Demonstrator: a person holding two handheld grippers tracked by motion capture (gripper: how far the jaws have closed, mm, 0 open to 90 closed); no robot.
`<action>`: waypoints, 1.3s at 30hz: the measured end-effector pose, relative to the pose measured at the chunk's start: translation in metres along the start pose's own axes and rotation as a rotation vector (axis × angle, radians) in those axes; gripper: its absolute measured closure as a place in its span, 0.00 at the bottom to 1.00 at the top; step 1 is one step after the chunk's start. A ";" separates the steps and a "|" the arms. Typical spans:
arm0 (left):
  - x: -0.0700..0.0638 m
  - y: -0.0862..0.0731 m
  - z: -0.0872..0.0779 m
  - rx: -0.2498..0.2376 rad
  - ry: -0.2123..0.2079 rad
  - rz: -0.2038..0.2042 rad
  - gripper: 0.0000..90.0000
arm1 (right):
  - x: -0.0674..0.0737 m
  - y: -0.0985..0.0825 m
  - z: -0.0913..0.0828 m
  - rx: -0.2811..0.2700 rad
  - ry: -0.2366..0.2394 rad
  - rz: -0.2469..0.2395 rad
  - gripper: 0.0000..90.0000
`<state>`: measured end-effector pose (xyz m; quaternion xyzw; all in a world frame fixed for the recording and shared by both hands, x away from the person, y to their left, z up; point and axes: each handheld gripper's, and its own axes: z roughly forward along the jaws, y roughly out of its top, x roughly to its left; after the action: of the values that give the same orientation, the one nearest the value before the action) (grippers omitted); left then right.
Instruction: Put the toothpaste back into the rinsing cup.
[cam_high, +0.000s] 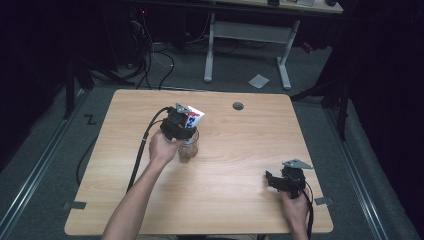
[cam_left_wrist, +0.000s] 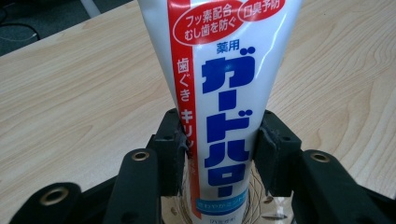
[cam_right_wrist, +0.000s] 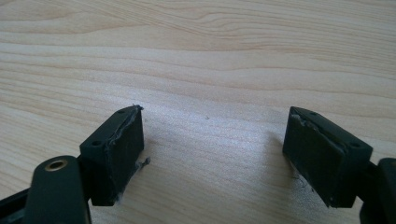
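Toothpaste tube sits clamped in left hand-held gripper above a jar; right hand-held gripper gapes.

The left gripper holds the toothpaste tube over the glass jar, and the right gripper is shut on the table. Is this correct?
Not quite: the right gripper is open, jaws wide apart, as the right gripper view shows. The left gripper does hold the toothpaste tube over the glass jar.

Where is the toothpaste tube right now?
The toothpaste tube is clamped in the left gripper, left of the table's middle in the high view, directly over a clear glass jar.
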<state>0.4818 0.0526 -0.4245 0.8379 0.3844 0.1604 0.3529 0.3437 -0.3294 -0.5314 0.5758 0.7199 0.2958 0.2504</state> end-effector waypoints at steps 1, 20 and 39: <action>0.000 -0.001 0.000 0.003 -0.001 -0.002 0.64 | 0.000 0.000 0.000 0.000 0.000 0.000 0.22; -0.001 -0.010 0.008 0.036 0.018 0.008 0.64 | 0.000 0.000 0.000 0.001 0.000 0.000 0.22; 0.003 -0.020 0.009 0.022 0.007 -0.020 0.62 | 0.000 0.000 0.000 0.000 0.000 0.001 0.22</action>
<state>0.4785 0.0600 -0.4447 0.8372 0.3958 0.1556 0.3438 0.3437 -0.3294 -0.5314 0.5763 0.7196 0.2960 0.2500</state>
